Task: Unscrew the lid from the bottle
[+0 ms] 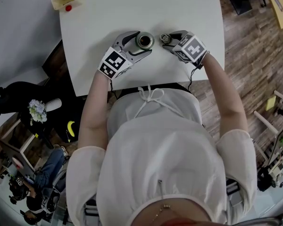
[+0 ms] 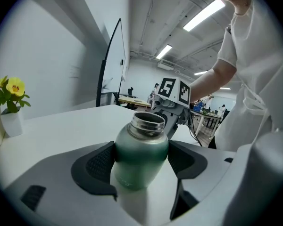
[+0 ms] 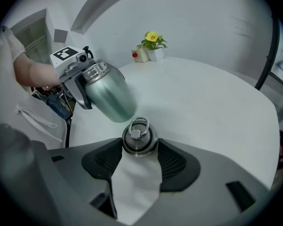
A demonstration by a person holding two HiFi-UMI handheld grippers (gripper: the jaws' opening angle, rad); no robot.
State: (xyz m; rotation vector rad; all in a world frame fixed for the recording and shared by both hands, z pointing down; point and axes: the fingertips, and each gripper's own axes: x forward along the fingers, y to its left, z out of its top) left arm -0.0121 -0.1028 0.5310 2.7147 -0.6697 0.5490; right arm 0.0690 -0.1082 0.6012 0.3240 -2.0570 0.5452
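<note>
Head view: your left gripper (image 1: 140, 45) clamps the open green bottle (image 1: 145, 40) near the white table's (image 1: 179, 8) six o'clock edge; at its three o'clock, your right gripper (image 1: 168, 40), jaws half-spread, pinches the detached lid (image 1: 165, 37).

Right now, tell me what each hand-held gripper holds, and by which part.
Left hand-held gripper: the open green metal bottle, clamped across its body below the shoulder. Right hand-held gripper: the unscrewed metal lid, gripped by its sides.

A white table (image 1: 188, 13) stands on a wood-plank floor (image 1: 245, 55). At its far left corner sits a potted yellow flower (image 3: 152, 37). Long ceiling lights (image 2: 203, 14) glow overhead. The far desks (image 2: 132, 100) are blurred, perhaps workbenches.
</note>
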